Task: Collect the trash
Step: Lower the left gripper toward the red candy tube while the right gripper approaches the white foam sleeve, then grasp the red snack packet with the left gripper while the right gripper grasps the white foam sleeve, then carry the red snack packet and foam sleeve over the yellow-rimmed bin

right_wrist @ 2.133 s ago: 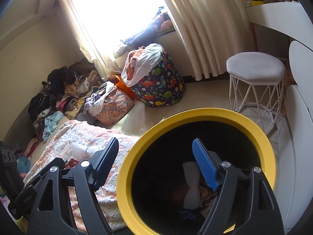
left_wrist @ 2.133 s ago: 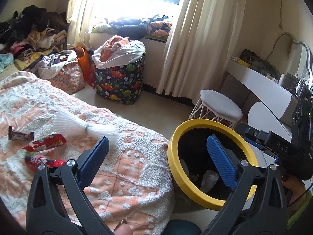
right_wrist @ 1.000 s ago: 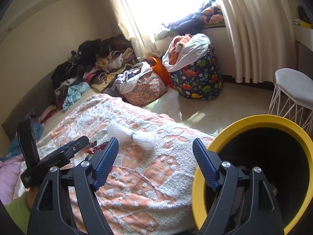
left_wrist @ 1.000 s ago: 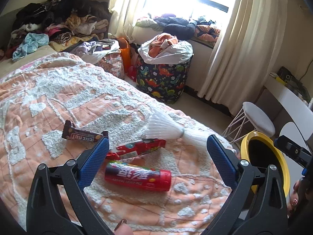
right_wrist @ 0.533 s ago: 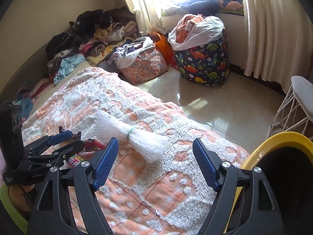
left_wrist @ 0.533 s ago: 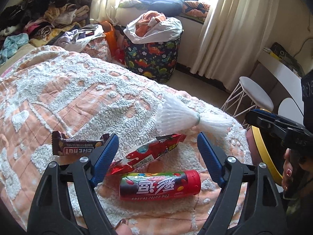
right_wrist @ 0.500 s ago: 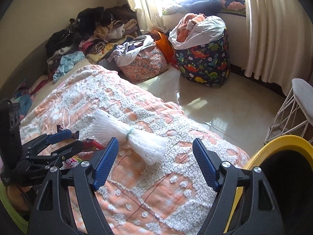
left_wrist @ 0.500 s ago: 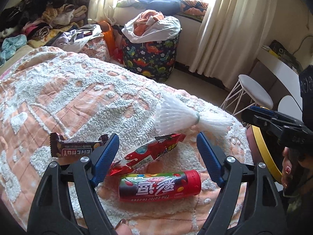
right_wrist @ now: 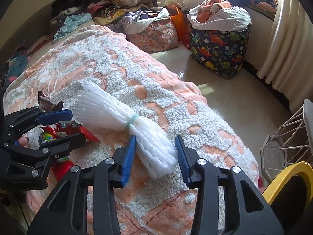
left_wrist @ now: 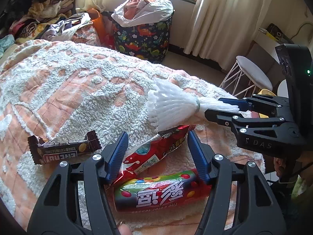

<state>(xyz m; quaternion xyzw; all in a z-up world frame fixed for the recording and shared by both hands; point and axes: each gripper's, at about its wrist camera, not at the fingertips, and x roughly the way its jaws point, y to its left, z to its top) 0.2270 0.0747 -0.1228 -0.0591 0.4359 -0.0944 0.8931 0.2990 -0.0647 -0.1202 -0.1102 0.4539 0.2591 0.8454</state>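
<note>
On the bed lie a white foam-net bundle (left_wrist: pixel 172 105) (right_wrist: pixel 125 115), a red snack wrapper (left_wrist: pixel 154 152), a red candy tube (left_wrist: pixel 160 192) and a brown chocolate bar (left_wrist: pixel 64 150). My left gripper (left_wrist: pixel 156 152) is open, its blue pads on either side of the red wrapper, just above it. My right gripper (right_wrist: pixel 155 154) is open, its pads on either side of the near end of the foam bundle, close to touching. Each gripper shows in the other's view: the right gripper (left_wrist: pixel 225 107), the left gripper (right_wrist: pixel 64 125).
A yellow-rimmed black bin (right_wrist: pixel 289 184) stands off the bed's right corner. A white stool (left_wrist: pixel 254 72), a dinosaur-print laundry basket (left_wrist: pixel 142 37), a floral bag (right_wrist: pixel 154 35) and piled clothes (right_wrist: pixel 109 4) stand beyond the bed. Curtains hang at the back right.
Both grippers have dropped closer to the bed and narrowed. The left now straddles the red wrapper; the right now straddles the end of the foam bundle.
</note>
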